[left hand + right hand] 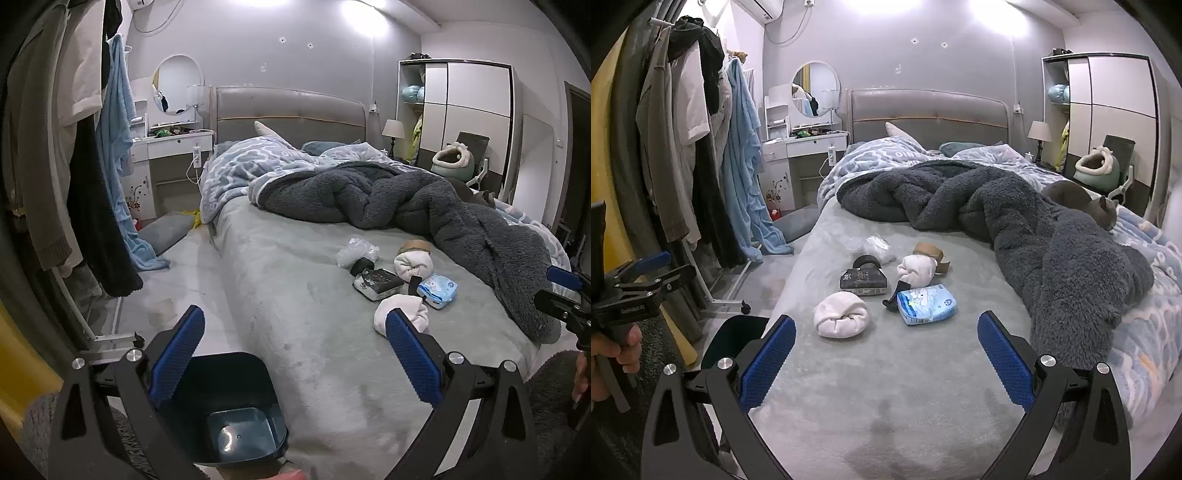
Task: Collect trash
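Both grippers, left gripper (294, 339) and right gripper (886, 343), gape apart, holding nothing. Crinkly clear plastic wrap (875, 245) lies on the plush grey bed (886, 387) at twelve o'clock; smooth dark bin (229, 406) sits at seven o'clock.

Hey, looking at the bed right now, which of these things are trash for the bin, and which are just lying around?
Likely for the job:
crumpled clear plastic
tape roll
tissue pack, if it is spent
dark bin
left gripper and right gripper, both open

Just lying about:
two white sock balls
dark book
grey blanket
cat
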`<state>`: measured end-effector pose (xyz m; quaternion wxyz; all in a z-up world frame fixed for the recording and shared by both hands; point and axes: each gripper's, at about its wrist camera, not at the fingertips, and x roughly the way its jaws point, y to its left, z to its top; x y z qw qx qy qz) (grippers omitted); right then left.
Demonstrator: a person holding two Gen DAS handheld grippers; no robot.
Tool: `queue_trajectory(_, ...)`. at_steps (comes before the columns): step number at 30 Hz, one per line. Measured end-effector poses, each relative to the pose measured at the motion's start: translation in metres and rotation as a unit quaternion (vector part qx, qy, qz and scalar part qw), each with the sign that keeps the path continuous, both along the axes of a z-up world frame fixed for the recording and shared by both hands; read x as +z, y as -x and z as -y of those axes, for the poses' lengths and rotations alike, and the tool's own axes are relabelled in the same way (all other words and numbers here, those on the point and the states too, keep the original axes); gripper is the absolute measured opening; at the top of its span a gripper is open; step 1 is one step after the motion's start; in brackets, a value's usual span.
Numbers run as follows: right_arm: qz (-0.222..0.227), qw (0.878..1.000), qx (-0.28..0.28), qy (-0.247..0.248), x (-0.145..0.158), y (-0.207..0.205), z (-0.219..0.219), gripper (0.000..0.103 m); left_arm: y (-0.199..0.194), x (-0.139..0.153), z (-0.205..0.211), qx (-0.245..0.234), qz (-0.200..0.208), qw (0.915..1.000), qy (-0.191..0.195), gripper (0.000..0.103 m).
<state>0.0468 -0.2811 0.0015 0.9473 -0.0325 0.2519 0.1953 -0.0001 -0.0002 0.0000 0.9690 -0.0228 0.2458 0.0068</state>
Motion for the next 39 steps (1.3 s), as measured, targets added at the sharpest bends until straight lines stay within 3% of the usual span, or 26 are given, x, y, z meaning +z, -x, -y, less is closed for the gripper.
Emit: queue_trajectory(39,0.0,1.0,0.0,-0.01,0.0009,0.0005,0.0025,0.1,0.0001,0.0,0.0002,0.0,0.001,1.0,-0.002,0.1)
